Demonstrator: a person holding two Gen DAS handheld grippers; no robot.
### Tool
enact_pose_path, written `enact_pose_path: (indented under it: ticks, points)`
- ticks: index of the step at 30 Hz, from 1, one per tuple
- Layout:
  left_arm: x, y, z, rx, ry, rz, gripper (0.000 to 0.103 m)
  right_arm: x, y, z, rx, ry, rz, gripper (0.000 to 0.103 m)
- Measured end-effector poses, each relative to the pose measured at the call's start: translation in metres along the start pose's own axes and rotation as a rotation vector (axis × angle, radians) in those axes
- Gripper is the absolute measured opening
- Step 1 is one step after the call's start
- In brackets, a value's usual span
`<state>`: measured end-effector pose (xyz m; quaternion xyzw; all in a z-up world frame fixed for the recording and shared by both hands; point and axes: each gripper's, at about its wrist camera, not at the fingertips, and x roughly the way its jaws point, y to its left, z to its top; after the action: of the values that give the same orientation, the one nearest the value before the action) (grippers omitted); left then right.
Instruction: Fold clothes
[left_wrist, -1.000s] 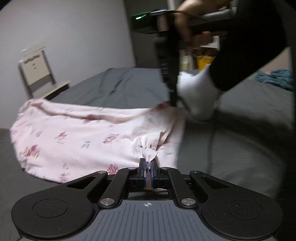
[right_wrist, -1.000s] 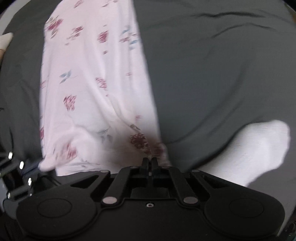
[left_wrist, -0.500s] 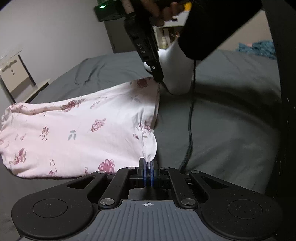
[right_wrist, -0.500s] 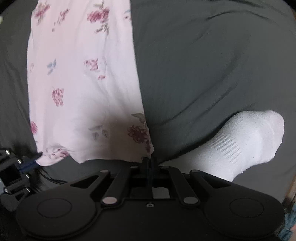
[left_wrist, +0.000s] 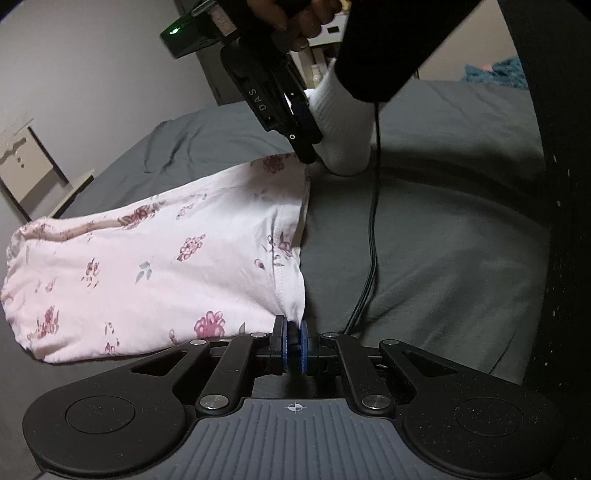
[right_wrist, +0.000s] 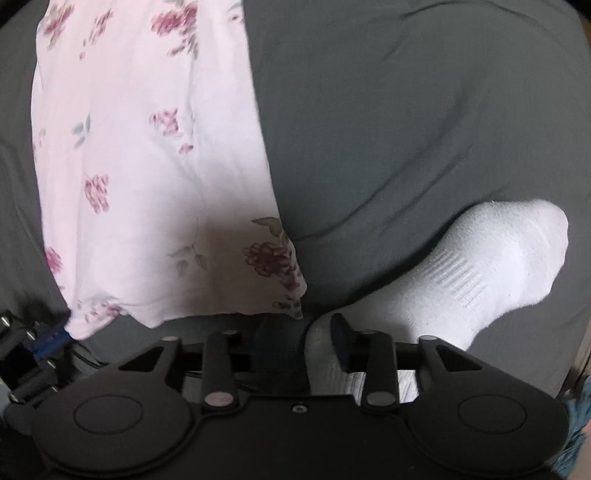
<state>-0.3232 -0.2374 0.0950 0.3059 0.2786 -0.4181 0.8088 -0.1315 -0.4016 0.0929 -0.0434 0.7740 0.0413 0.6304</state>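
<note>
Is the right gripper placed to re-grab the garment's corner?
Probably yes: the right gripper is open just short of the garment corner, nothing between; a socked foot lies beside it.

Floral garment (left_wrist: 155, 258) lies flat on grey bed (left_wrist: 443, 240).

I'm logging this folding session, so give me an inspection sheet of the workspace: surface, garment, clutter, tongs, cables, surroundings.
Surface: dark grey bedsheet, lightly creased.
Job's things: pink floral garment lies spread flat on the sheet.
Clutter: a person's foot in a white sock rests on the bed beside the garment's corner; teal cloth at the far edge.
Grippers: left tongs at the garment's near corner, pads a little apart, grip unclear; right tongs open by the other corner, not holding it.
Cables: black cable trails across the sheet beside the garment.
Surroundings: plain wall, pale chair.
</note>
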Motion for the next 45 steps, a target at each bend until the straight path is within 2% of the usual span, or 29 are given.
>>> enact_pose_path:
  ticks: [1,2,3,4,5,6,7,9,15,19,22,25,28,31,34,35,38,41,45]
  points:
    - [-0.002,0.003,0.0,-0.016,-0.011,-0.003,0.019,-0.004,-0.002,0.001,0.01,-0.005,0.009,0.051]
    - [-0.005,0.006,0.0,-0.034,-0.028,0.001,0.032,-0.01,-0.002,0.002,0.013,-0.013,0.006,0.056]
    - [-0.009,0.009,-0.001,-0.053,-0.048,0.012,0.049,-0.016,-0.002,0.003,0.01,-0.027,0.001,0.062]
    - [-0.013,0.012,-0.001,-0.072,-0.074,0.03,0.059,-0.024,-0.002,0.005,0.008,-0.046,-0.004,0.064]
    - [-0.019,0.015,-0.002,-0.094,-0.109,0.057,0.078,-0.031,-0.002,0.006,0.008,-0.067,-0.002,0.065]
    - [-0.024,0.018,-0.002,-0.117,-0.143,0.082,0.087,-0.04,-0.002,0.008,0.009,-0.089,0.003,0.066]
    - [-0.029,0.022,-0.003,-0.144,-0.175,0.101,0.089,-0.048,-0.002,0.01,0.01,-0.112,0.007,0.068]
    - [-0.036,0.032,-0.005,-0.207,-0.218,0.11,0.09,-0.063,0.0,0.014,-0.005,-0.166,0.002,0.075]
    - [-0.041,0.056,-0.015,-0.38,-0.282,0.115,0.09,-0.081,0.021,0.007,-0.069,-0.289,-0.038,0.082]
    - [-0.055,0.076,-0.022,-0.504,-0.359,0.136,0.09,-0.083,0.04,0.007,-0.132,-0.335,-0.082,0.083]
    - [-0.066,0.096,-0.023,-0.594,-0.378,0.162,0.09,-0.095,0.062,0.012,-0.219,-0.375,-0.108,0.084]
    - [-0.079,0.121,-0.019,-0.664,-0.401,0.188,0.09,-0.114,0.084,0.012,-0.288,-0.432,-0.098,0.085]
    - [-0.088,0.154,-0.011,-0.709,-0.411,0.206,0.09,-0.14,0.1,0.01,-0.326,-0.525,-0.06,0.087]
    - [-0.09,0.201,0.006,-0.755,-0.405,0.269,0.09,-0.167,0.11,0.011,-0.329,-0.636,-0.025,0.088]
    - [-0.091,0.25,0.022,-0.803,-0.432,0.346,0.09,-0.196,0.115,0.012,-0.302,-0.794,0.01,0.103]
    - [-0.092,0.266,0.025,-0.827,-0.452,0.358,0.09,-0.205,0.116,0.011,-0.29,-0.854,0.021,0.103]
    - [-0.09,0.299,0.02,-0.89,-0.516,0.321,0.09,-0.221,0.119,0.016,-0.257,-0.963,0.031,0.103]
    - [-0.077,0.312,-0.003,-0.923,-0.559,0.265,0.09,-0.228,0.123,0.03,-0.244,-1.013,0.046,0.103]
    - [-0.045,0.316,-0.051,-0.987,-0.559,0.172,0.09,-0.222,0.134,0.058,-0.257,-0.954,0.062,0.103]
